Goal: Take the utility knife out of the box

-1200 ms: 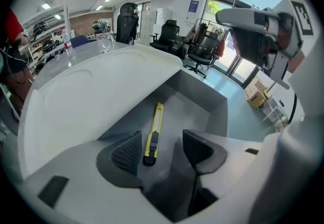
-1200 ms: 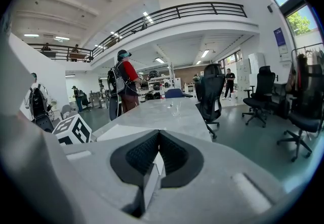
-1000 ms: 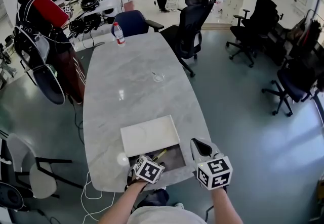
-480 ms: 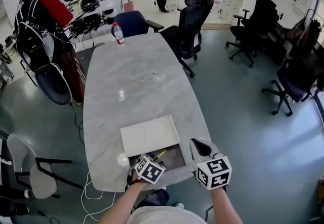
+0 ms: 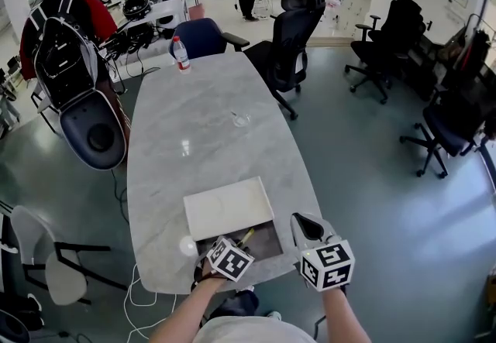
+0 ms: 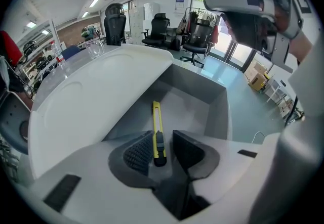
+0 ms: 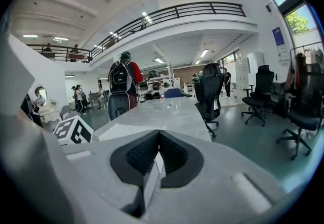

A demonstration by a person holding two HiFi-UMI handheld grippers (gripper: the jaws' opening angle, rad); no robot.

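The left tongs point down into the box, jaws just closing round the yellow utility knife on its floor — not yet pinching. The right tongs clench the box's right wall; its white lid covers the far half on the counter.
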